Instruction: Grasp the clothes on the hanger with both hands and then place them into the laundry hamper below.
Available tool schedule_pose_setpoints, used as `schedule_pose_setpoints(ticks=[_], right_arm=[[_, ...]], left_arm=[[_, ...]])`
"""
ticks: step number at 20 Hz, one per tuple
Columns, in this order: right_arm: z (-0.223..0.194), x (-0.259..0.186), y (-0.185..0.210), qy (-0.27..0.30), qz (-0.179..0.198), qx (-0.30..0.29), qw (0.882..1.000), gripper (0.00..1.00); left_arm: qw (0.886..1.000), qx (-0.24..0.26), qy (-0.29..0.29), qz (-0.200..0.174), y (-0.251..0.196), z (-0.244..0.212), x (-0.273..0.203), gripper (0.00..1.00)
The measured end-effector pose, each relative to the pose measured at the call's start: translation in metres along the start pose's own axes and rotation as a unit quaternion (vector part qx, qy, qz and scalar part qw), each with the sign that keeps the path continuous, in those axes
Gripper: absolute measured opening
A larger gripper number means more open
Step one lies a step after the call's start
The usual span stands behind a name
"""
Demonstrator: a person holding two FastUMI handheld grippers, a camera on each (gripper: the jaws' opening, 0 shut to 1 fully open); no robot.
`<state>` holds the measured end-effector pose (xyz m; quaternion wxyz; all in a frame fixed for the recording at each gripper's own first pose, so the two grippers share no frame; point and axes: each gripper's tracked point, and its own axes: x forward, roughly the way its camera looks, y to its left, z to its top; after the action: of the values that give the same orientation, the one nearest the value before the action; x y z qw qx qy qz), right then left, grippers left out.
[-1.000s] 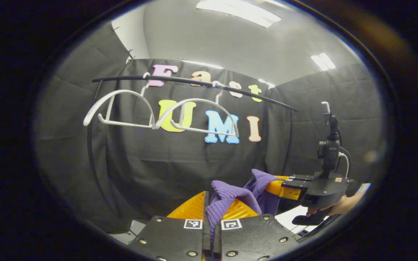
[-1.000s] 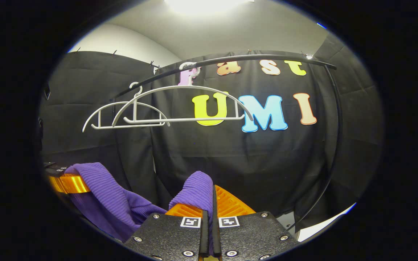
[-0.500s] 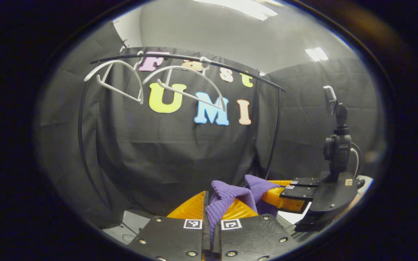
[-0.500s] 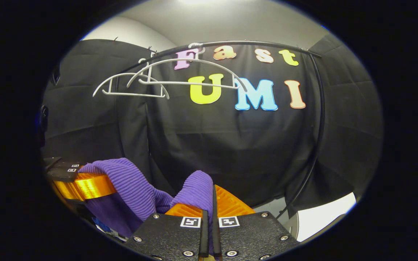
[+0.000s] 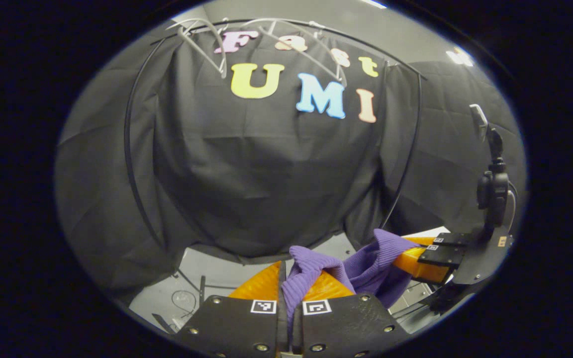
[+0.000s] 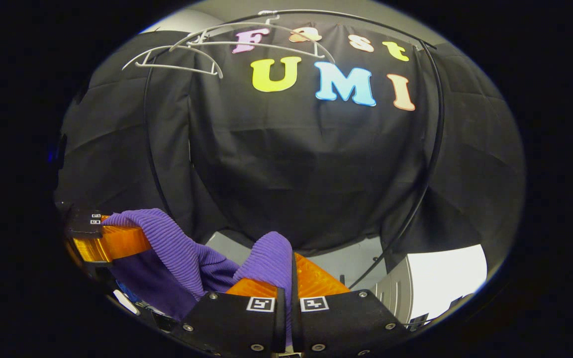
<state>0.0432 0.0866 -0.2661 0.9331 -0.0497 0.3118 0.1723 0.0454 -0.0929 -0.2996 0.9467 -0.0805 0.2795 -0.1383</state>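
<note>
Left gripper view has the left claw [image 5: 286, 281] at the bottom centre, its two orange fingers [image 5: 261, 286] pressed together on a ridge of the purple knit [image 5: 366, 268], which bulges up out of the slit between them. From there the knit runs to the lower right of the frame, where the right claw [image 5: 416, 258] pinches its other end, with a camera post standing above that gripper. Holding the garment at two separated points keeps it spread as a sling between the claws instead of bunching into one lump, which I judge makes it easier to lower into an opening.

Right gripper view gives the mirror of this: the right claw [image 6: 286, 286] at bottom centre is clamped on a purple fold, and the knit sags away to the lower left, where the left claw [image 6: 112, 241] grips it too. Between the two holds the cloth droops below the fingers.

Two white hangers [image 6: 207, 49] hang bare on the black rail [image 6: 366, 22] at the top of both frames, so the garment is off them and carried well below.

As for the hamper, I cannot pick it out with confidence. Pale grey floor [image 5: 227, 263] shows beyond the fingers, and a slatted pale object [image 6: 396, 293] sits at the lower right of the right gripper view, but what it is I cannot tell. No container's contents are visible, and the knit is not yet in anything
</note>
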Motion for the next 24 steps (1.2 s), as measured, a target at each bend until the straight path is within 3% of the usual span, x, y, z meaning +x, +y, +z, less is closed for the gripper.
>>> schedule_pose_setpoints(ticks=[1,2,3,4,6,8,9,10,11,12,13,14,15,17,18,19,23,24], right_arm=[[-0.010,0.003,0.000,0.013,-0.002,0.000,1.000,0.05],[-0.021,0.003,0.001,0.023,-0.005,-0.002,1.000,0.06],[-0.032,0.002,0.001,0.035,-0.007,-0.005,0.999,0.07],[-0.043,0.002,0.003,0.046,-0.008,-0.008,0.999,0.07],[-0.062,0.002,0.001,0.069,-0.011,-0.013,0.997,0.10],[-0.076,0.000,0.003,0.092,-0.012,-0.013,0.996,0.14],[-0.081,0.004,0.003,0.098,-0.009,-0.011,0.995,0.22],[-0.082,-0.002,0.002,0.101,-0.012,-0.013,0.995,0.29],[-0.084,-0.003,-0.001,0.107,-0.015,-0.019,0.994,0.44],[-0.081,-0.003,0.002,0.103,-0.012,-0.020,0.994,0.50],[-0.076,-0.006,0.002,0.097,-0.008,-0.018,0.995,0.65],[-0.075,-0.012,0.003,0.092,-0.008,-0.019,0.996,0.69],[-0.071,-0.017,0.002,0.087,-0.009,-0.020,0.996,0.81],[-0.062,-0.028,0.000,0.073,-0.015,-0.019,0.997,0.90],[-0.056,-0.034,-0.001,0.063,-0.019,-0.017,0.998,0.92],[-0.045,-0.041,-0.002,0.050,-0.024,-0.013,0.998,0.94],[0.011,-0.076,-0.008,-0.022,-0.043,-0.001,0.999,0.95],[0.025,-0.085,-0.009,-0.043,-0.048,0.000,0.998,0.95]], left_arm=[[1.000,0.001,0.018,0.005,0.004,-0.013,0.004,0.09],[0.999,0.001,0.039,0.010,0.008,-0.027,0.009,0.04],[0.998,0.000,0.063,0.011,0.007,-0.042,0.010,0.09],[0.997,0.001,0.081,0.013,0.008,-0.057,0.009,0.04],[0.994,0.007,0.107,0.020,0.008,-0.070,0.011,0.07],[0.991,0.013,0.131,0.027,0.009,-0.081,0.011,0.11],[0.989,0.014,0.142,0.027,0.009,-0.088,0.009,0.13],[0.989,0.014,0.147,0.026,0.010,-0.098,0.010,0.28],[0.988,0.015,0.151,0.026,0.014,-0.102,0.003,0.43],[0.989,0.016,0.142,0.029,0.016,-0.098,-0.001,0.59],[0.991,0.018,0.127,0.033,0.019,-0.090,-0.004,0.74],[0.992,0.018,0.117,0.034,0.014,-0.079,-0.004,0.89],[0.994,0.020,0.106,0.035,0.014,-0.072,-0.005,0.94],[0.995,0.026,0.087,0.038,0.015,-0.053,-0.012,0.94],[0.996,0.030,0.074,0.042,0.018,-0.043,-0.020,0.89],[0.997,0.033,0.060,0.046,0.020,-0.030,-0.025,0.94],[0.997,0.044,-0.023,0.064,0.017,0.046,-0.055,0.84],[0.995,0.050,-0.048,0.071,0.018,0.069,-0.067,0.89]])
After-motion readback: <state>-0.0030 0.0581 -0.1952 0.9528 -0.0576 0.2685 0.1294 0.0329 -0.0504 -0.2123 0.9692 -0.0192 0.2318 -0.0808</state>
